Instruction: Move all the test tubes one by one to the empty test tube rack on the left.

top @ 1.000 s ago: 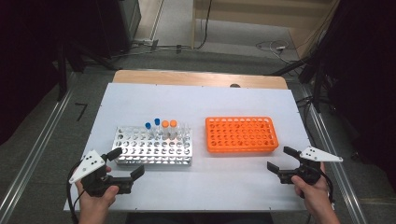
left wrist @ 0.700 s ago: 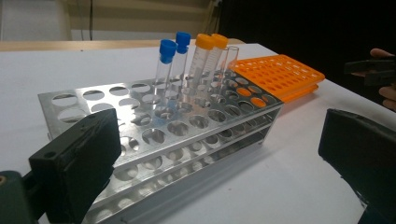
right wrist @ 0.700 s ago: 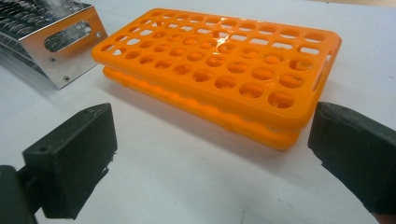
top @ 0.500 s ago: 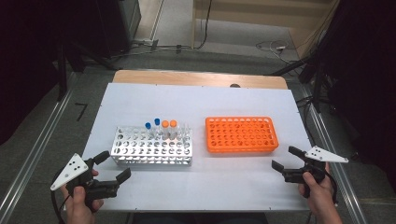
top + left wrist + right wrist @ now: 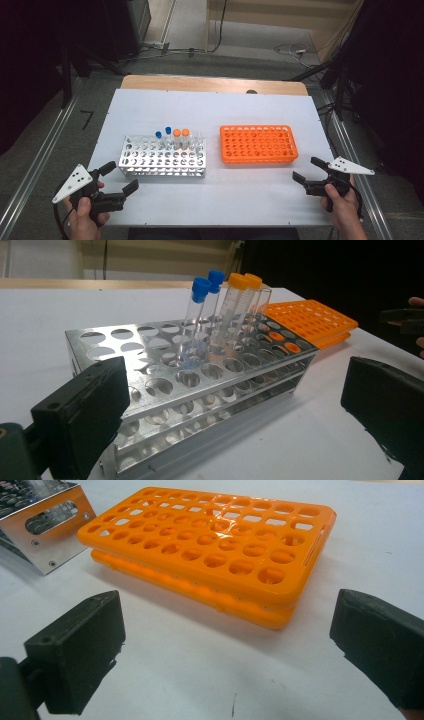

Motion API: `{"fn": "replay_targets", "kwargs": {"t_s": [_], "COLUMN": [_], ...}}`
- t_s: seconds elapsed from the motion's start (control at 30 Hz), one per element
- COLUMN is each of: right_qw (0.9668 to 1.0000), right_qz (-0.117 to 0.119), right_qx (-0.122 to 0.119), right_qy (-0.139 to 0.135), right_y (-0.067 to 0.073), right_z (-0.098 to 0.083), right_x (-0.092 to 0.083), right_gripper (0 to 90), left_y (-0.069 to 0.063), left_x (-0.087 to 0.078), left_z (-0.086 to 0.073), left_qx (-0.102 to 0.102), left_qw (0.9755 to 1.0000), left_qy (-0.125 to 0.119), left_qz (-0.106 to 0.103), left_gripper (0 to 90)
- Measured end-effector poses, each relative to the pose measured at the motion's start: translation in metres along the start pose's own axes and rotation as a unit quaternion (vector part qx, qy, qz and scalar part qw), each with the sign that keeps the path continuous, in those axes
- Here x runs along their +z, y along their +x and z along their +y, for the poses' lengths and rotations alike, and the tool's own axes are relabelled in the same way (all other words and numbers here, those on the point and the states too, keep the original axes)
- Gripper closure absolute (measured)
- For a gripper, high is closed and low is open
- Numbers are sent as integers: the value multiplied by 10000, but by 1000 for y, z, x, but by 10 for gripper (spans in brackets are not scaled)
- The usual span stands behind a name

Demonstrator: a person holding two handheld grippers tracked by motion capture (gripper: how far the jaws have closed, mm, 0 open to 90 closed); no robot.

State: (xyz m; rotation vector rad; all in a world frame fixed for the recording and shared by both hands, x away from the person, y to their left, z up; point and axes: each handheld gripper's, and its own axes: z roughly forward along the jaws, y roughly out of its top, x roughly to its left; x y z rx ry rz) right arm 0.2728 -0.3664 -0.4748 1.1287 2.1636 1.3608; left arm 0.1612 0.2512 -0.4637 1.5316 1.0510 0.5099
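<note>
White tabletop [image 5: 215,107] fills the bench, dark room beyond. Four capped tubes [image 5: 171,138] stand at the far side of the metal rack [image 5: 162,159], left of the empty orange rack [image 5: 258,144]. Left gripper [image 5: 120,179] hovers near the metal rack's near-left corner, jaws spread wide; right gripper [image 5: 306,172] waits near-right, equally agape. Nothing gripped yet. Next, I'd guess, the left gripper reaches over the rack for a tube.
</note>
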Motion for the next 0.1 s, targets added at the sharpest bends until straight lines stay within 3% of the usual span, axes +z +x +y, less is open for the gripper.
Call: {"fn": "replay_targets", "kwargs": {"t_s": [0.1], "right_qw": [10000], "right_qz": [-6], "right_qx": [15], "right_qy": [-18], "right_y": [0], "right_z": [0], "right_x": [-1], "right_gripper": [0], "left_y": [-1], "left_x": [1], "left_z": [0], "left_qx": [17], "left_qw": [10000], "left_qy": [17], "left_qz": [-15], "left_gripper": [0]}}
